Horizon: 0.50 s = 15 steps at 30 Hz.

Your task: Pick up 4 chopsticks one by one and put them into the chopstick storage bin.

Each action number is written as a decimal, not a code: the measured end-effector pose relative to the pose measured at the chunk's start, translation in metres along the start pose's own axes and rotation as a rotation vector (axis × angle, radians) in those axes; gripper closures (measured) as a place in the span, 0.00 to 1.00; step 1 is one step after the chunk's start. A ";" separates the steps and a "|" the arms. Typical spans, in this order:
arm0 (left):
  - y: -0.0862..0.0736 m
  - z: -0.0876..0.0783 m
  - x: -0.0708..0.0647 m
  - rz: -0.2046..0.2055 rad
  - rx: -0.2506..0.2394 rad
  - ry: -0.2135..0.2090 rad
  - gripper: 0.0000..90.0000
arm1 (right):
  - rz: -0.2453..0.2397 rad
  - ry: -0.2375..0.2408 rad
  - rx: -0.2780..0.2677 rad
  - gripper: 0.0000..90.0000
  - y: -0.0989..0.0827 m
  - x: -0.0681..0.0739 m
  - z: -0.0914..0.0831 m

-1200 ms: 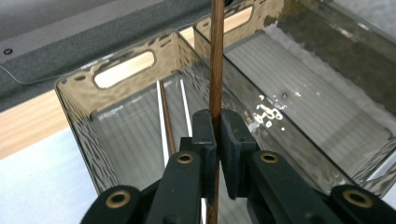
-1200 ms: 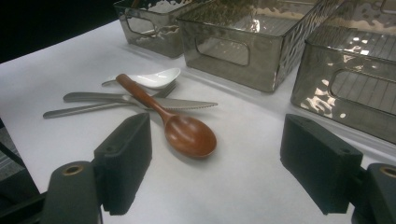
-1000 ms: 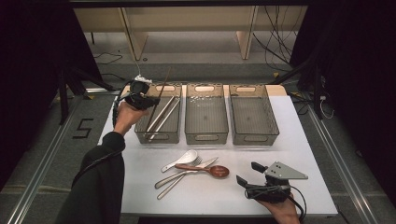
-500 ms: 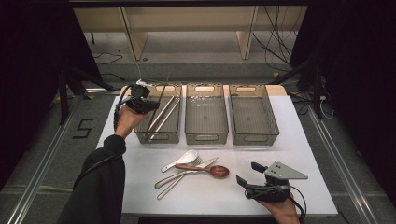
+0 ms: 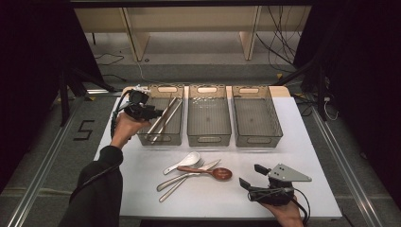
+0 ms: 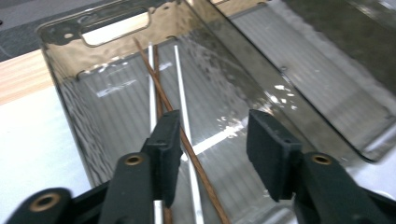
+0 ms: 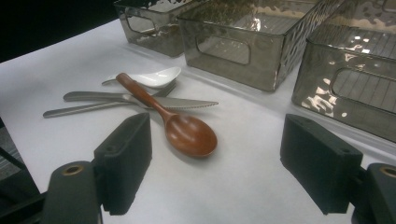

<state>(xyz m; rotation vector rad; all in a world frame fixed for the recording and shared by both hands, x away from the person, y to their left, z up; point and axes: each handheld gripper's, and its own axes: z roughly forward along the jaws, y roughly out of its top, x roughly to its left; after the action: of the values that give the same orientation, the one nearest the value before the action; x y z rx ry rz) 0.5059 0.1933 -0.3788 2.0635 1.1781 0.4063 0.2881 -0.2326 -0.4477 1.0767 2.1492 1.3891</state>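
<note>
While my left gripper [image 6: 212, 144] had just been opening over the thin brown wooden chopstick [image 6: 173, 126] in the leftmost smoky plastic bin [image 6: 70, 112], and my right gripper [image 7: 217, 163] gaped empty, I feared a jaw snagging the stick on withdrawal.

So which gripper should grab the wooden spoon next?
Probably the right gripper: its open jaws already face the wooden spoon close ahead on the table. The left gripper, jaws just opened, is over the left bin with the chopsticks.
</note>
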 end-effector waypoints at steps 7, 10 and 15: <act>-0.012 -0.015 -0.014 0.001 -0.005 -0.029 0.44 | -0.002 -0.002 -0.002 0.29 0.000 -0.001 0.000; -0.018 -0.019 -0.020 -0.011 -0.014 -0.047 0.42 | 0.000 -0.001 -0.004 0.29 0.000 -0.001 0.000; -0.031 -0.020 -0.028 -0.023 0.002 -0.061 0.37 | 0.002 0.000 -0.004 0.29 -0.001 -0.002 -0.001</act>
<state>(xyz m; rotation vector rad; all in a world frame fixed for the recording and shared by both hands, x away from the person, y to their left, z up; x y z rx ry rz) 0.4604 0.1884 -0.3852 2.0478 1.1656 0.3294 0.2888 -0.2352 -0.4484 1.0774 2.1451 1.3941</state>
